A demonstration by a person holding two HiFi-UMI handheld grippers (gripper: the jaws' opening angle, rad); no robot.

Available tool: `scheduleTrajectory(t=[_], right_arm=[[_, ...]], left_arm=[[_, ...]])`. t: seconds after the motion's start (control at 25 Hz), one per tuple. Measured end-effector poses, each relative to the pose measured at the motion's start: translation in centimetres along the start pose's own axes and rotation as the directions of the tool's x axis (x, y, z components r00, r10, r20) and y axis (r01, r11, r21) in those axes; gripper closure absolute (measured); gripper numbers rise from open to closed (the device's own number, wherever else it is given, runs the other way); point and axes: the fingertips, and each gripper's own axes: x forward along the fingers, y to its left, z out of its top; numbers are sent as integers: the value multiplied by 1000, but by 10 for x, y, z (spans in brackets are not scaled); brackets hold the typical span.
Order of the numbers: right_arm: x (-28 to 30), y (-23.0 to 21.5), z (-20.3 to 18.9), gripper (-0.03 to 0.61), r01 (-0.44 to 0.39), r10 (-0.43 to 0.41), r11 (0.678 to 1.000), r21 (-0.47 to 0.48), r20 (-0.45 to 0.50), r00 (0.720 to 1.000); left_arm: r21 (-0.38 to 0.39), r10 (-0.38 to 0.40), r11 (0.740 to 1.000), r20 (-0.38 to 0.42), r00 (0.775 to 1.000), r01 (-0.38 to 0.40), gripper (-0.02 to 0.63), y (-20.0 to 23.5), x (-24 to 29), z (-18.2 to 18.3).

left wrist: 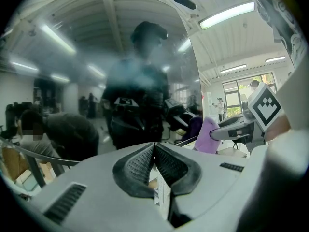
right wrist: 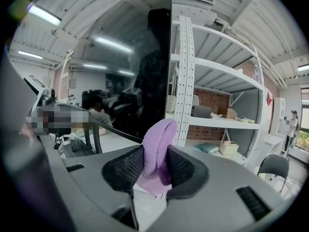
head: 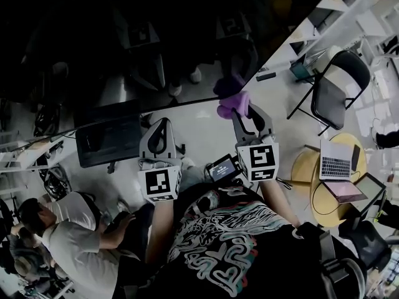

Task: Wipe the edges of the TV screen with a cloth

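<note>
Holding a purple cloth [head: 232, 104] against the edge of the TV screen [head: 124, 36].
Head view: right hand-held gripper [head: 244, 109] at that edge. Left gripper view: left hand-held gripper [left wrist: 154, 149] closed, empty. Right gripper view: soft, light cloth pinched mid-fold.

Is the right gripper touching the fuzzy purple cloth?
Touching. The right gripper view shows the right gripper pinching the fuzzy purple cloth between both jaws.
</note>
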Motion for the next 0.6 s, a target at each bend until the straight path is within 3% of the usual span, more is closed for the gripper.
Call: scheduleTrajectory(t=[0.6], right_arm=[[15, 0, 7, 423, -30, 30, 999, -16, 3, 1000]], left_arm=[[-3, 0, 1000, -9, 1000, 0, 595, 3, 12, -4]])
